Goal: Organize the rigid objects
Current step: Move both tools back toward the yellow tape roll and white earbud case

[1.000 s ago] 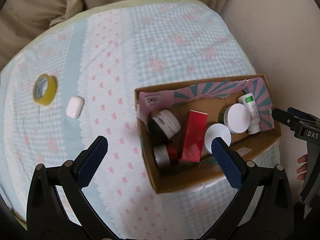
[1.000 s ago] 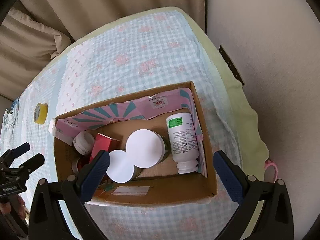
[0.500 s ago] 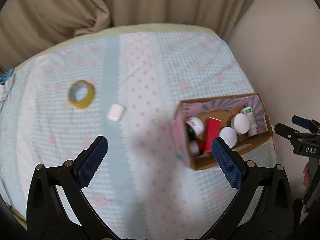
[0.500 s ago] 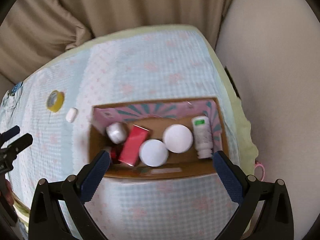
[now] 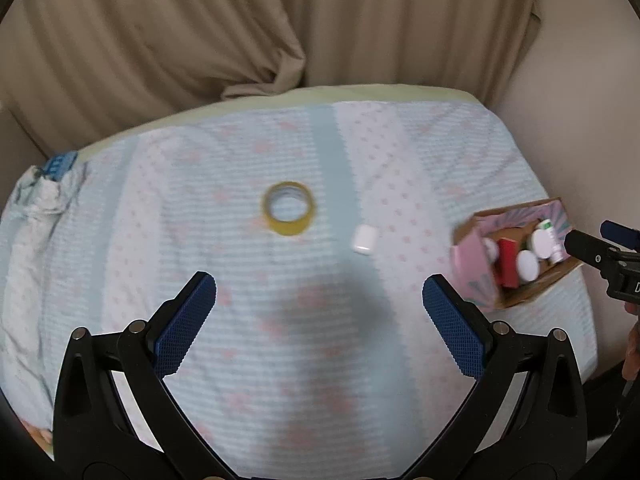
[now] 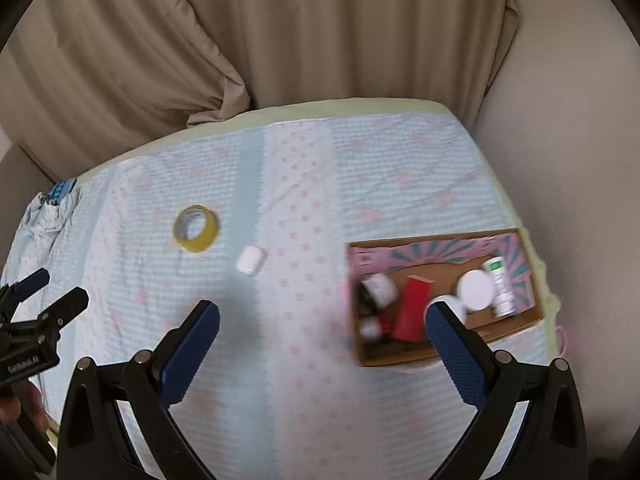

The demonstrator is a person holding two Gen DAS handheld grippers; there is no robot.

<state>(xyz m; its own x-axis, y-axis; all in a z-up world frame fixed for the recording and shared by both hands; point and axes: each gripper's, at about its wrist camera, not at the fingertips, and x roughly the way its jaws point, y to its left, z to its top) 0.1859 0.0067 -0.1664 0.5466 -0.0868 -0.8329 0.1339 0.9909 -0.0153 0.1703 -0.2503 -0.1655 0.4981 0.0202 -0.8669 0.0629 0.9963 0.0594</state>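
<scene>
A yellow tape roll (image 5: pixel 289 208) (image 6: pixel 196 228) lies flat on the checked bedspread, and a small white case (image 5: pixel 364 239) (image 6: pixel 251 260) rests just to its right. At the right edge of the bed stands a cardboard box (image 5: pixel 528 300) (image 6: pixel 400 354) that holds a red carton (image 6: pixel 412 312), white-lidded jars (image 6: pixel 476 290) and a white bottle (image 6: pixel 500 284). My left gripper (image 5: pixel 319 292) hovers open and empty, well back from the tape. My right gripper (image 6: pixel 322 318) is also open and empty, high above the bed between the case and the box.
Beige curtains (image 5: pixel 240 20) hang behind the bed, and a plain wall (image 6: pixel 568 140) runs along its right side. Bunched cloth with a blue tag (image 5: pixel 60 164) sits at the far left edge. A hand (image 6: pixel 16 404) grips the left tool.
Both grippers have pulled up and back from the box and swung left. The box now looks small at the right, while the tape roll and white case have come toward the middle.
</scene>
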